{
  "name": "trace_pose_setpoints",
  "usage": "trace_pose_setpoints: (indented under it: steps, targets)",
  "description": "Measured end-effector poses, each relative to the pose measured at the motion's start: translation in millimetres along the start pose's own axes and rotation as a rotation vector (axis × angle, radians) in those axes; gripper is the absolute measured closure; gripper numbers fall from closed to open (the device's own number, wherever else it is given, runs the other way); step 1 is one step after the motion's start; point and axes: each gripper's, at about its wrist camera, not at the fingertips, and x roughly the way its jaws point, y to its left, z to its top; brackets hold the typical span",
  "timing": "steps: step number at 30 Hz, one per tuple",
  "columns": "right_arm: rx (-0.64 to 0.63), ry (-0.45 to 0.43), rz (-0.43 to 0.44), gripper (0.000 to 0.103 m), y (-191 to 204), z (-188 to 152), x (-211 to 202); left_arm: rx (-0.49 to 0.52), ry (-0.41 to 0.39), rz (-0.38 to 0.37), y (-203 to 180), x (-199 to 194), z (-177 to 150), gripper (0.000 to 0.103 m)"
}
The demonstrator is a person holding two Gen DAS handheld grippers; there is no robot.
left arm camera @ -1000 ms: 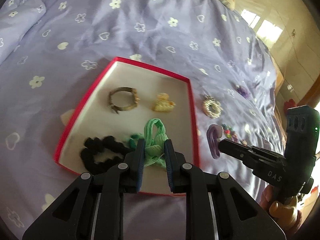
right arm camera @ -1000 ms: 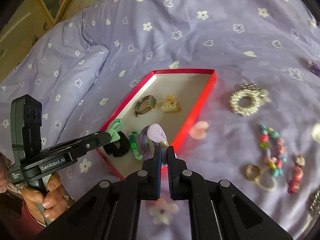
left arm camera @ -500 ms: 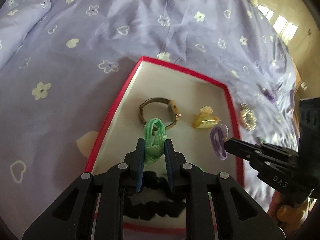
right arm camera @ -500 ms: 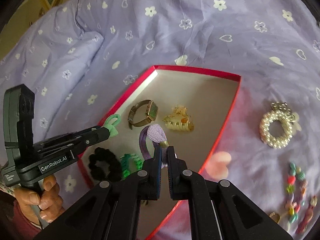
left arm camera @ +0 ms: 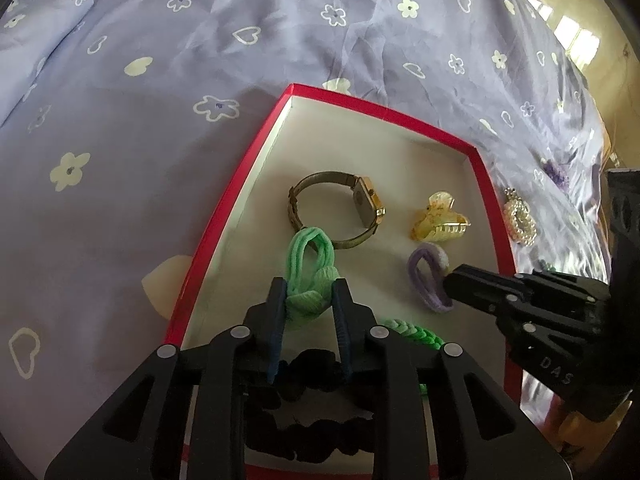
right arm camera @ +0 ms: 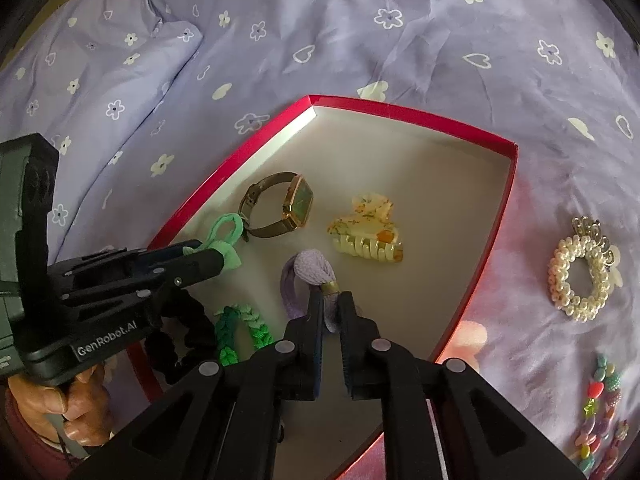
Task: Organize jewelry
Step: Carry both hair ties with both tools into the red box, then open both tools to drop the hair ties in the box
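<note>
Left tongs (left arm camera: 310, 294) clamped on a mint hair tie (left arm camera: 310, 268), held over the near-left part of the red box (left arm camera: 384, 110), loop end just overlapping the band of the watch (left arm camera: 336, 210) in the left wrist view. Right tongs (right arm camera: 330, 308) clamped on a lilac hair tie (right arm camera: 306, 280), held over the middle of the box, just short of the yellow claw clip (right arm camera: 366, 234); whether either tie touches the box floor cannot be told. Inside the box: watch toward the left wall, claw clip to the right of the watch, a braided green tie (right arm camera: 240, 330) and a black scrunchie (right arm camera: 182, 334) along the near edge, partly hidden beneath the tongs. Outside the box, on the lilac flowered bed sheet (right arm camera: 360, 28): a pearl scrunchie (right arm camera: 580, 280) well to the right of the box, a string of coloured beads (right arm camera: 600, 408) nearer than the pearls, close to the frame edge. In the left wrist view, a small purple item (left arm camera: 556, 170) beyond the pearl scrunchie (left arm camera: 520, 220), too blurred to name. Fingers (right arm camera: 76, 404) of the left hand wrapped round the handle of the left tongs, low left in the right wrist view.
</note>
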Motion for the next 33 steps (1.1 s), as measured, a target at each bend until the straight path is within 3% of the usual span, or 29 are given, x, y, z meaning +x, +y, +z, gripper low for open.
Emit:
trace_pose_setpoints:
  steps: [3,7,21,33]
  targets:
    - [0.008,-0.005,-0.002,0.09,-0.4,1.0,-1.0,-0.014,0.006,0.006,1.7,0.8,-0.4,0.078]
    - [0.024,-0.018,0.008,0.071,-3.3,0.6,-5.8,-0.024,0.007,0.008,1.4,-2.4,-1.3,0.069]
    - [0.085,-0.113,0.055,0.071,-16.2,-24.5,-61.9,-0.055,-0.068,-0.006,-8.7,-49.3,-15.8,0.064]
    - [0.178,-0.17,0.045,0.067,-43.4,-73.6,-114.2,-0.008,-0.079,-0.082,-61.2,-72.9,-45.1,0.064]
